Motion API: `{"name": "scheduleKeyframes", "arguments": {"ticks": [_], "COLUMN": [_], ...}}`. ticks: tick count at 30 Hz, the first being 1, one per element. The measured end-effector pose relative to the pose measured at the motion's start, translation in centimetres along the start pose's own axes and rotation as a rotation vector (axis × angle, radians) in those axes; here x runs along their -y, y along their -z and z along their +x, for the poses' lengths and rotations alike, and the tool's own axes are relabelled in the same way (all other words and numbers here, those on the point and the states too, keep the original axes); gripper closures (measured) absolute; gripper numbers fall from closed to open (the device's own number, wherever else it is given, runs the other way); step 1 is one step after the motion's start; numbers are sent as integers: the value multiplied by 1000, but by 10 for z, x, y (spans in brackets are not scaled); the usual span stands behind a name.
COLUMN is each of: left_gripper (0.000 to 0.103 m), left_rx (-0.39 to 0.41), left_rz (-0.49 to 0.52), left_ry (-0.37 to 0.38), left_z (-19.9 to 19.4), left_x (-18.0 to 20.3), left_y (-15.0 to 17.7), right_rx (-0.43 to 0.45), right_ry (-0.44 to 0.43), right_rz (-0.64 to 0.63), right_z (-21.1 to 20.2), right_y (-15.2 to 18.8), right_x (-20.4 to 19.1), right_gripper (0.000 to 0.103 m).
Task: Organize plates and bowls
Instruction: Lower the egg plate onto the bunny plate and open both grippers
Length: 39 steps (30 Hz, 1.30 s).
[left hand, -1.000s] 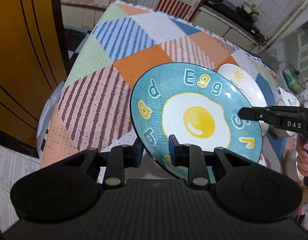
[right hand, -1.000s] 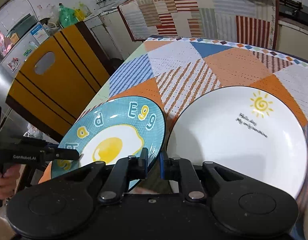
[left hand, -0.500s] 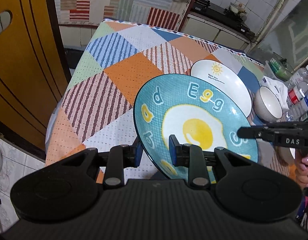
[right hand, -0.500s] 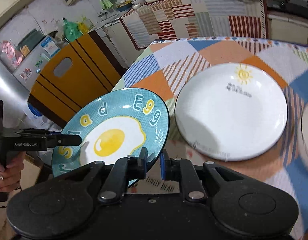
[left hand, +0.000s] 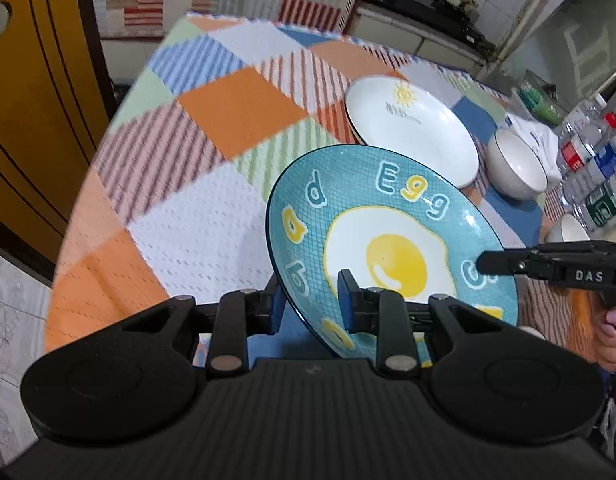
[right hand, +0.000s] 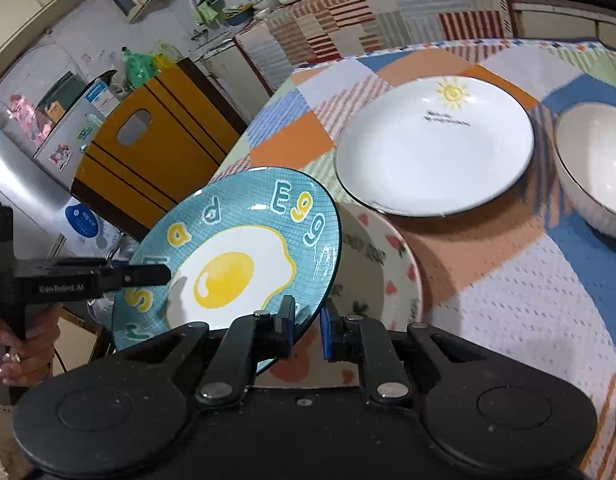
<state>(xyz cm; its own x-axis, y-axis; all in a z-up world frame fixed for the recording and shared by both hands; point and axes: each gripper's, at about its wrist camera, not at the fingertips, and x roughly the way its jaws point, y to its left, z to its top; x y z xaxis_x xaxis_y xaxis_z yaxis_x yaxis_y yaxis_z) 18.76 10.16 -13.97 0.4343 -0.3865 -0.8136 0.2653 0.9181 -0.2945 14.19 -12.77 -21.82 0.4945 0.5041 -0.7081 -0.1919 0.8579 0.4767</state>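
1. We are gripping the egg plate (left hand: 388, 248) with both tools: the left gripper (left hand: 310, 304) is clamped on its near rim, and the right gripper (right hand: 308, 328) is clamped on the opposite rim, its pads nearly together.
2. We are carrying the egg plate tilted, off the tablecloth (left hand: 211, 216); compared with a second ago, it is now sitting near the white sun plate (right hand: 434, 146) rather than overlapping it in view.
3. Just under the egg plate, a strawberry plate (right hand: 382, 268) is now showing, unseen in the right view a moment earlier.
4. Beyond the sun plate, a white bowl (right hand: 596, 168) is also coming into view.
5. We judge that we are bringing the egg plate over the strawberry plate to stack it; lowering it level is still ahead.
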Motion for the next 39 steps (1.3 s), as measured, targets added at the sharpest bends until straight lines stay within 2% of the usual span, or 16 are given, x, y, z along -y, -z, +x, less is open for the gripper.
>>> {"name": "scheduleKeyframes", "arguments": {"ticks": [11, 16, 26, 28, 32, 39], "left_gripper": [79, 79, 78, 78, 77, 77], "left_rx": [-47, -56, -98, -122, -159, -186], "left_rz": [2, 61, 65, 67, 46, 18], "left_ry": [0, -26, 18, 27, 23, 38], "left_z": [17, 22, 31, 36, 40, 44], "left_x": [5, 13, 9, 9, 8, 6], "left_y": [9, 13, 12, 11, 10, 12], "right_rx": [-24, -24, -58, -72, -129, -140], "right_ry": [42, 81, 146, 191, 335, 460], "right_rz": [37, 39, 29, 8, -104, -149], "right_z": [8, 9, 9, 11, 23, 32], "right_y": [12, 11, 9, 9, 8, 2], "right_x": [9, 7, 3, -2, -31, -43], "right_gripper": [85, 85, 85, 84, 76, 75]}}
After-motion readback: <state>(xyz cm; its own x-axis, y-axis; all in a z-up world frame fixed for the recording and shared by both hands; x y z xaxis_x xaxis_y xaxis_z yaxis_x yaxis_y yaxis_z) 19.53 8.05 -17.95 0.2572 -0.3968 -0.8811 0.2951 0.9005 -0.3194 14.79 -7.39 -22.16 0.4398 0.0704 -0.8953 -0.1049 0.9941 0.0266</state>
